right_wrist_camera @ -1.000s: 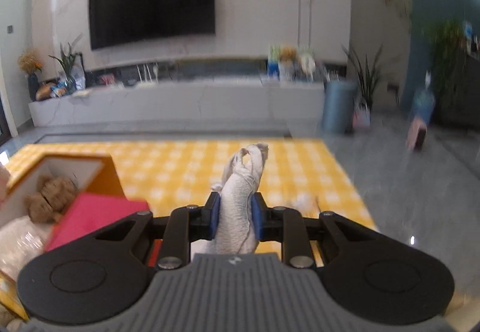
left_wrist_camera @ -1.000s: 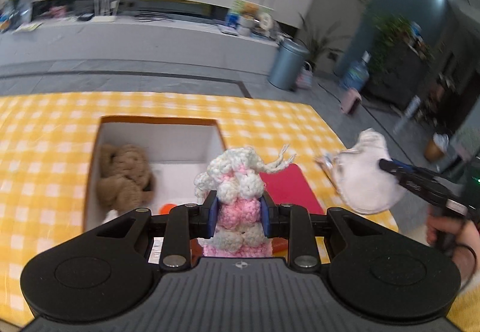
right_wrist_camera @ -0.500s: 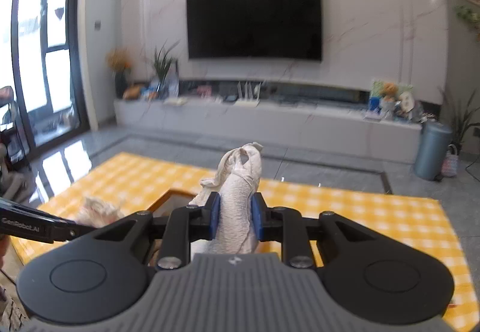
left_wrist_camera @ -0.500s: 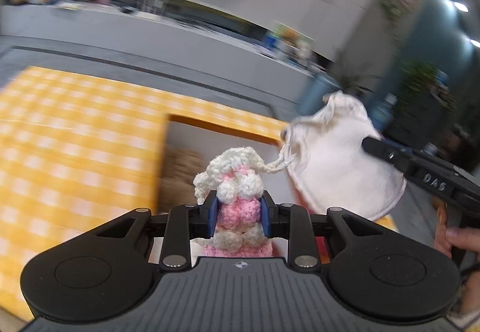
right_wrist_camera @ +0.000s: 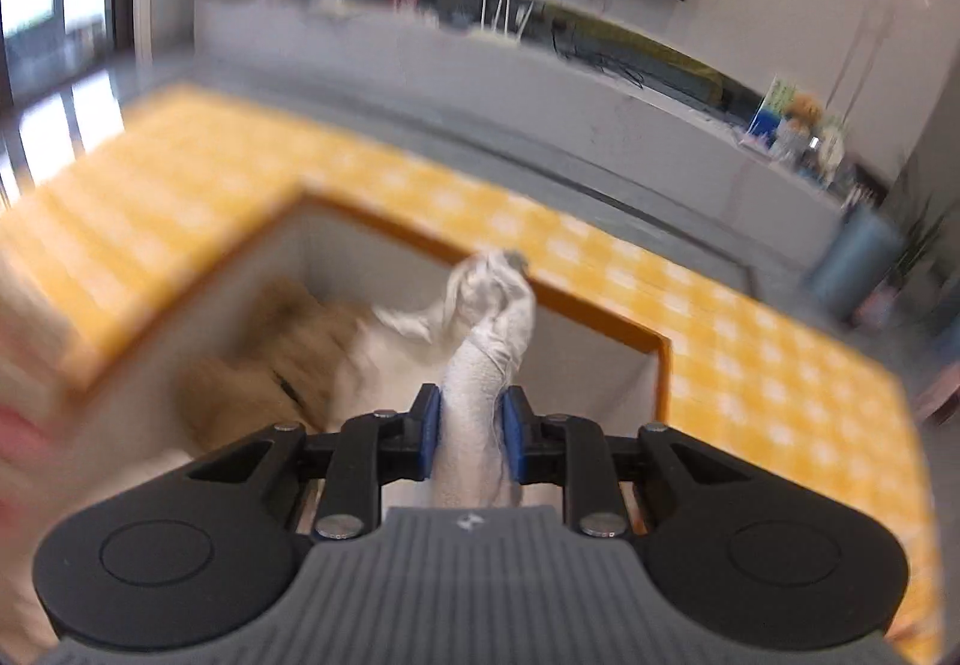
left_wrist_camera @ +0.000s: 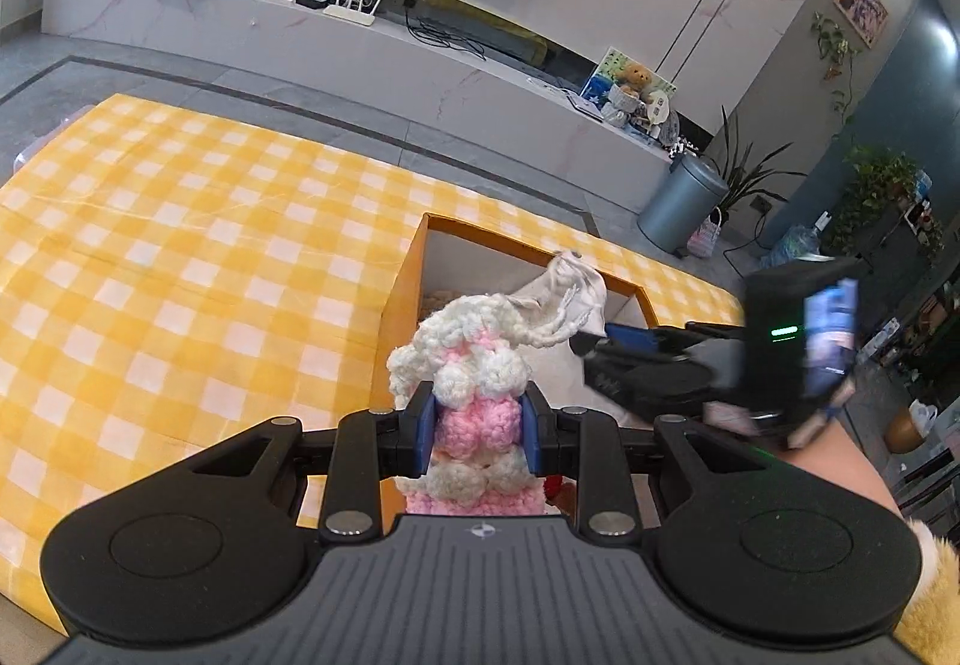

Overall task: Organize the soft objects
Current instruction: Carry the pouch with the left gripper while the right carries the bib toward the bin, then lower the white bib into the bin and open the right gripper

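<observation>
1. Between your left gripper's [left_wrist_camera: 477, 428] blue pads sits the pink-and-white crochet toy [left_wrist_camera: 474, 383] — the jaws pinch its pink middle, with its white top and yarn tail standing above them.
2. Your right gripper [right_wrist_camera: 471, 440] pinches the white cloth [right_wrist_camera: 489, 341]; its pads press on a narrow bunched neck of fabric and the loose end stands ahead of them.
3. A second ago the right gripper was off beyond the table's right edge. It has since swung across — the cloth now hangs over the open orange box [right_wrist_camera: 594, 311], as the left wrist view confirms.
4. The left gripper has shifted too: the box, formerly dead ahead, now lies ahead and slightly right, and the crochet toy hangs at its near left wall.
5. Inside the box a brown plush toy [right_wrist_camera: 282, 341] already lies on the left side; the right wrist view is motion-blurred, so finer detail cannot be read.
6. Judge both items as in position for deposit. The box stands on the yellow checked tablecloth [left_wrist_camera: 180, 257]; neither grip has eased.
</observation>
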{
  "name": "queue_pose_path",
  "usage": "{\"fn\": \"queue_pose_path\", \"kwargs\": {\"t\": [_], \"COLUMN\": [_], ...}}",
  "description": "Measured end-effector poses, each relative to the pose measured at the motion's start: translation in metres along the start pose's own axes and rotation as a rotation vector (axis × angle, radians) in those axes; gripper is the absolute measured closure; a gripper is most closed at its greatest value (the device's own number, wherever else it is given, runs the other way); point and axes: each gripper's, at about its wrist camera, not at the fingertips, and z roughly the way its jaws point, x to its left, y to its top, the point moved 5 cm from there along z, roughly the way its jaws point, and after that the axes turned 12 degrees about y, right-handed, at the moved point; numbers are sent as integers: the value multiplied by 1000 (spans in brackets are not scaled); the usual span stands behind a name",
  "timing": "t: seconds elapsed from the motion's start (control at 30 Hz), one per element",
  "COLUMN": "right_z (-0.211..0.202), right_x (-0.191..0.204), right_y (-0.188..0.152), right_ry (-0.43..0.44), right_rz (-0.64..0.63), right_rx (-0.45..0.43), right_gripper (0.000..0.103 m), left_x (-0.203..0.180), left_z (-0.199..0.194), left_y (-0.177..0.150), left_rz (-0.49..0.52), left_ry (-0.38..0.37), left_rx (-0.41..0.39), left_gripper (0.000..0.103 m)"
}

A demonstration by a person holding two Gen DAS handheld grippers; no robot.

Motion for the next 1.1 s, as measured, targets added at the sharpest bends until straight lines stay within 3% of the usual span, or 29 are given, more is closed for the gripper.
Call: {"fn": "queue_pose_path", "kwargs": {"t": [0.13, 0.27, 0.47, 0.5, 0.53, 0.8, 0.97, 1.1], "right_z": [19, 39, 37, 33, 29, -22, -63, -90], "right_x": [-11, -10, -2, 0, 1, 4, -6, -21], "right_y": [-8, -21, -24, -24, -24, -17, -22, -37], "right_ry": [-75, -102, -193, -184, -172, -20, 62, 122], "right_rz": [-44, -119, -229, -232, -228, -100, -42, 5], "right_rx": [60, 187, 232, 218, 200, 24, -91, -162], "right_gripper": [81, 79, 43, 34, 33, 30, 27, 27], "left_x": [-6, -9, -12, -13, -13, -22, -32, -48], "left_z": [0, 8, 9, 9, 8, 9, 15, 15], "left_y": [-2, -5, -7, -7, -8, -13, -19, -21], "left_rz": [24, 24, 61, 65, 68, 76, 51, 87], "left_ry": [-7, -39, -4, 0, 2, 5, -140, -173], "left_rx": [-2, 35, 24, 22, 21, -2, 13, -7], "left_gripper": [71, 71, 71, 71, 71, 71, 71, 71]}}
